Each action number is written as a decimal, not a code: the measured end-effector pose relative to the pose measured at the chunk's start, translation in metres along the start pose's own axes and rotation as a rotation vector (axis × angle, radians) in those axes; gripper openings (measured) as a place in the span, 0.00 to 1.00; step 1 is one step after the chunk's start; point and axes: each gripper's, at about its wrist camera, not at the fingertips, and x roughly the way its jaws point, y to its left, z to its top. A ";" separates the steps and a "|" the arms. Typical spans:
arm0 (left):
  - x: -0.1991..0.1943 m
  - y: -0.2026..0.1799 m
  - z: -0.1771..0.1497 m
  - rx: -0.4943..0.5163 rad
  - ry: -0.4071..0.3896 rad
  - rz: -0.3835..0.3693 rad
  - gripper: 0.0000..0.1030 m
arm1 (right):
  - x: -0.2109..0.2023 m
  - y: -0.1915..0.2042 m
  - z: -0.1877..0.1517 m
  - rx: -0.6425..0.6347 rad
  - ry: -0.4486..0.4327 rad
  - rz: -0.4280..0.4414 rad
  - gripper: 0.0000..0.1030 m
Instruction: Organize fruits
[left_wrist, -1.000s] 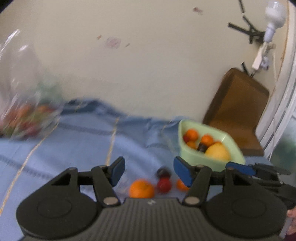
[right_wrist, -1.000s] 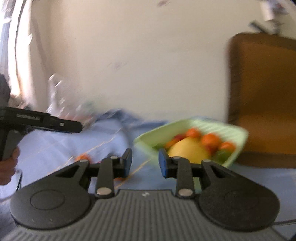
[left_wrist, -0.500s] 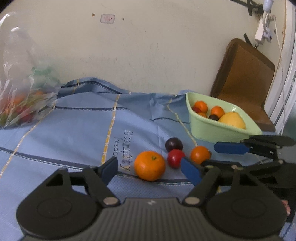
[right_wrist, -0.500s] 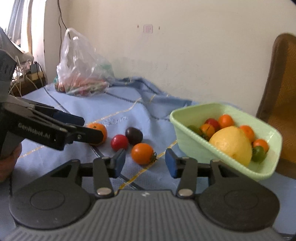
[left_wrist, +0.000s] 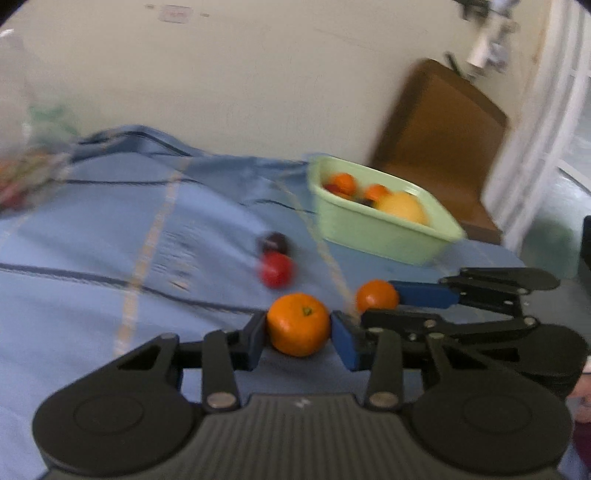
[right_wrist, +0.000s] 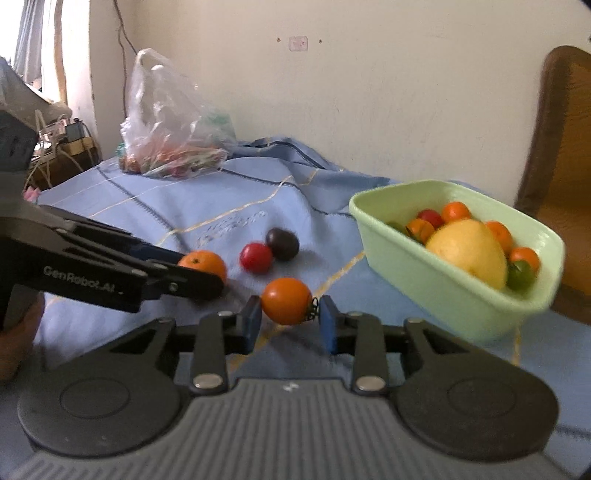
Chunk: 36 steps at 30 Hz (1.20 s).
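Fruits: left hand-held gripper (left_wrist: 298, 334) has just closed on a dimpled mandarin (left_wrist: 298, 324), right hand-held gripper (right_wrist: 290, 319) on a smooth tomato (right_wrist: 286, 301).

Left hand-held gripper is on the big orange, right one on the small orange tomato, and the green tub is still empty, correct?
Not quite. The green tub is not empty: the right wrist view shows a large yellow fruit and several small ones in it. The rest holds: left hand-held gripper around the big orange, right hand-held gripper around the small orange tomato.
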 end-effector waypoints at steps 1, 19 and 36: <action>0.001 -0.007 -0.002 0.012 0.007 -0.019 0.37 | -0.007 0.001 -0.004 0.002 0.000 -0.003 0.35; 0.017 -0.103 -0.030 0.228 0.018 -0.016 0.41 | -0.089 -0.014 -0.067 0.149 -0.023 -0.212 0.38; 0.006 -0.096 -0.031 0.159 -0.053 0.110 0.75 | -0.096 0.008 -0.078 0.186 -0.004 -0.261 0.87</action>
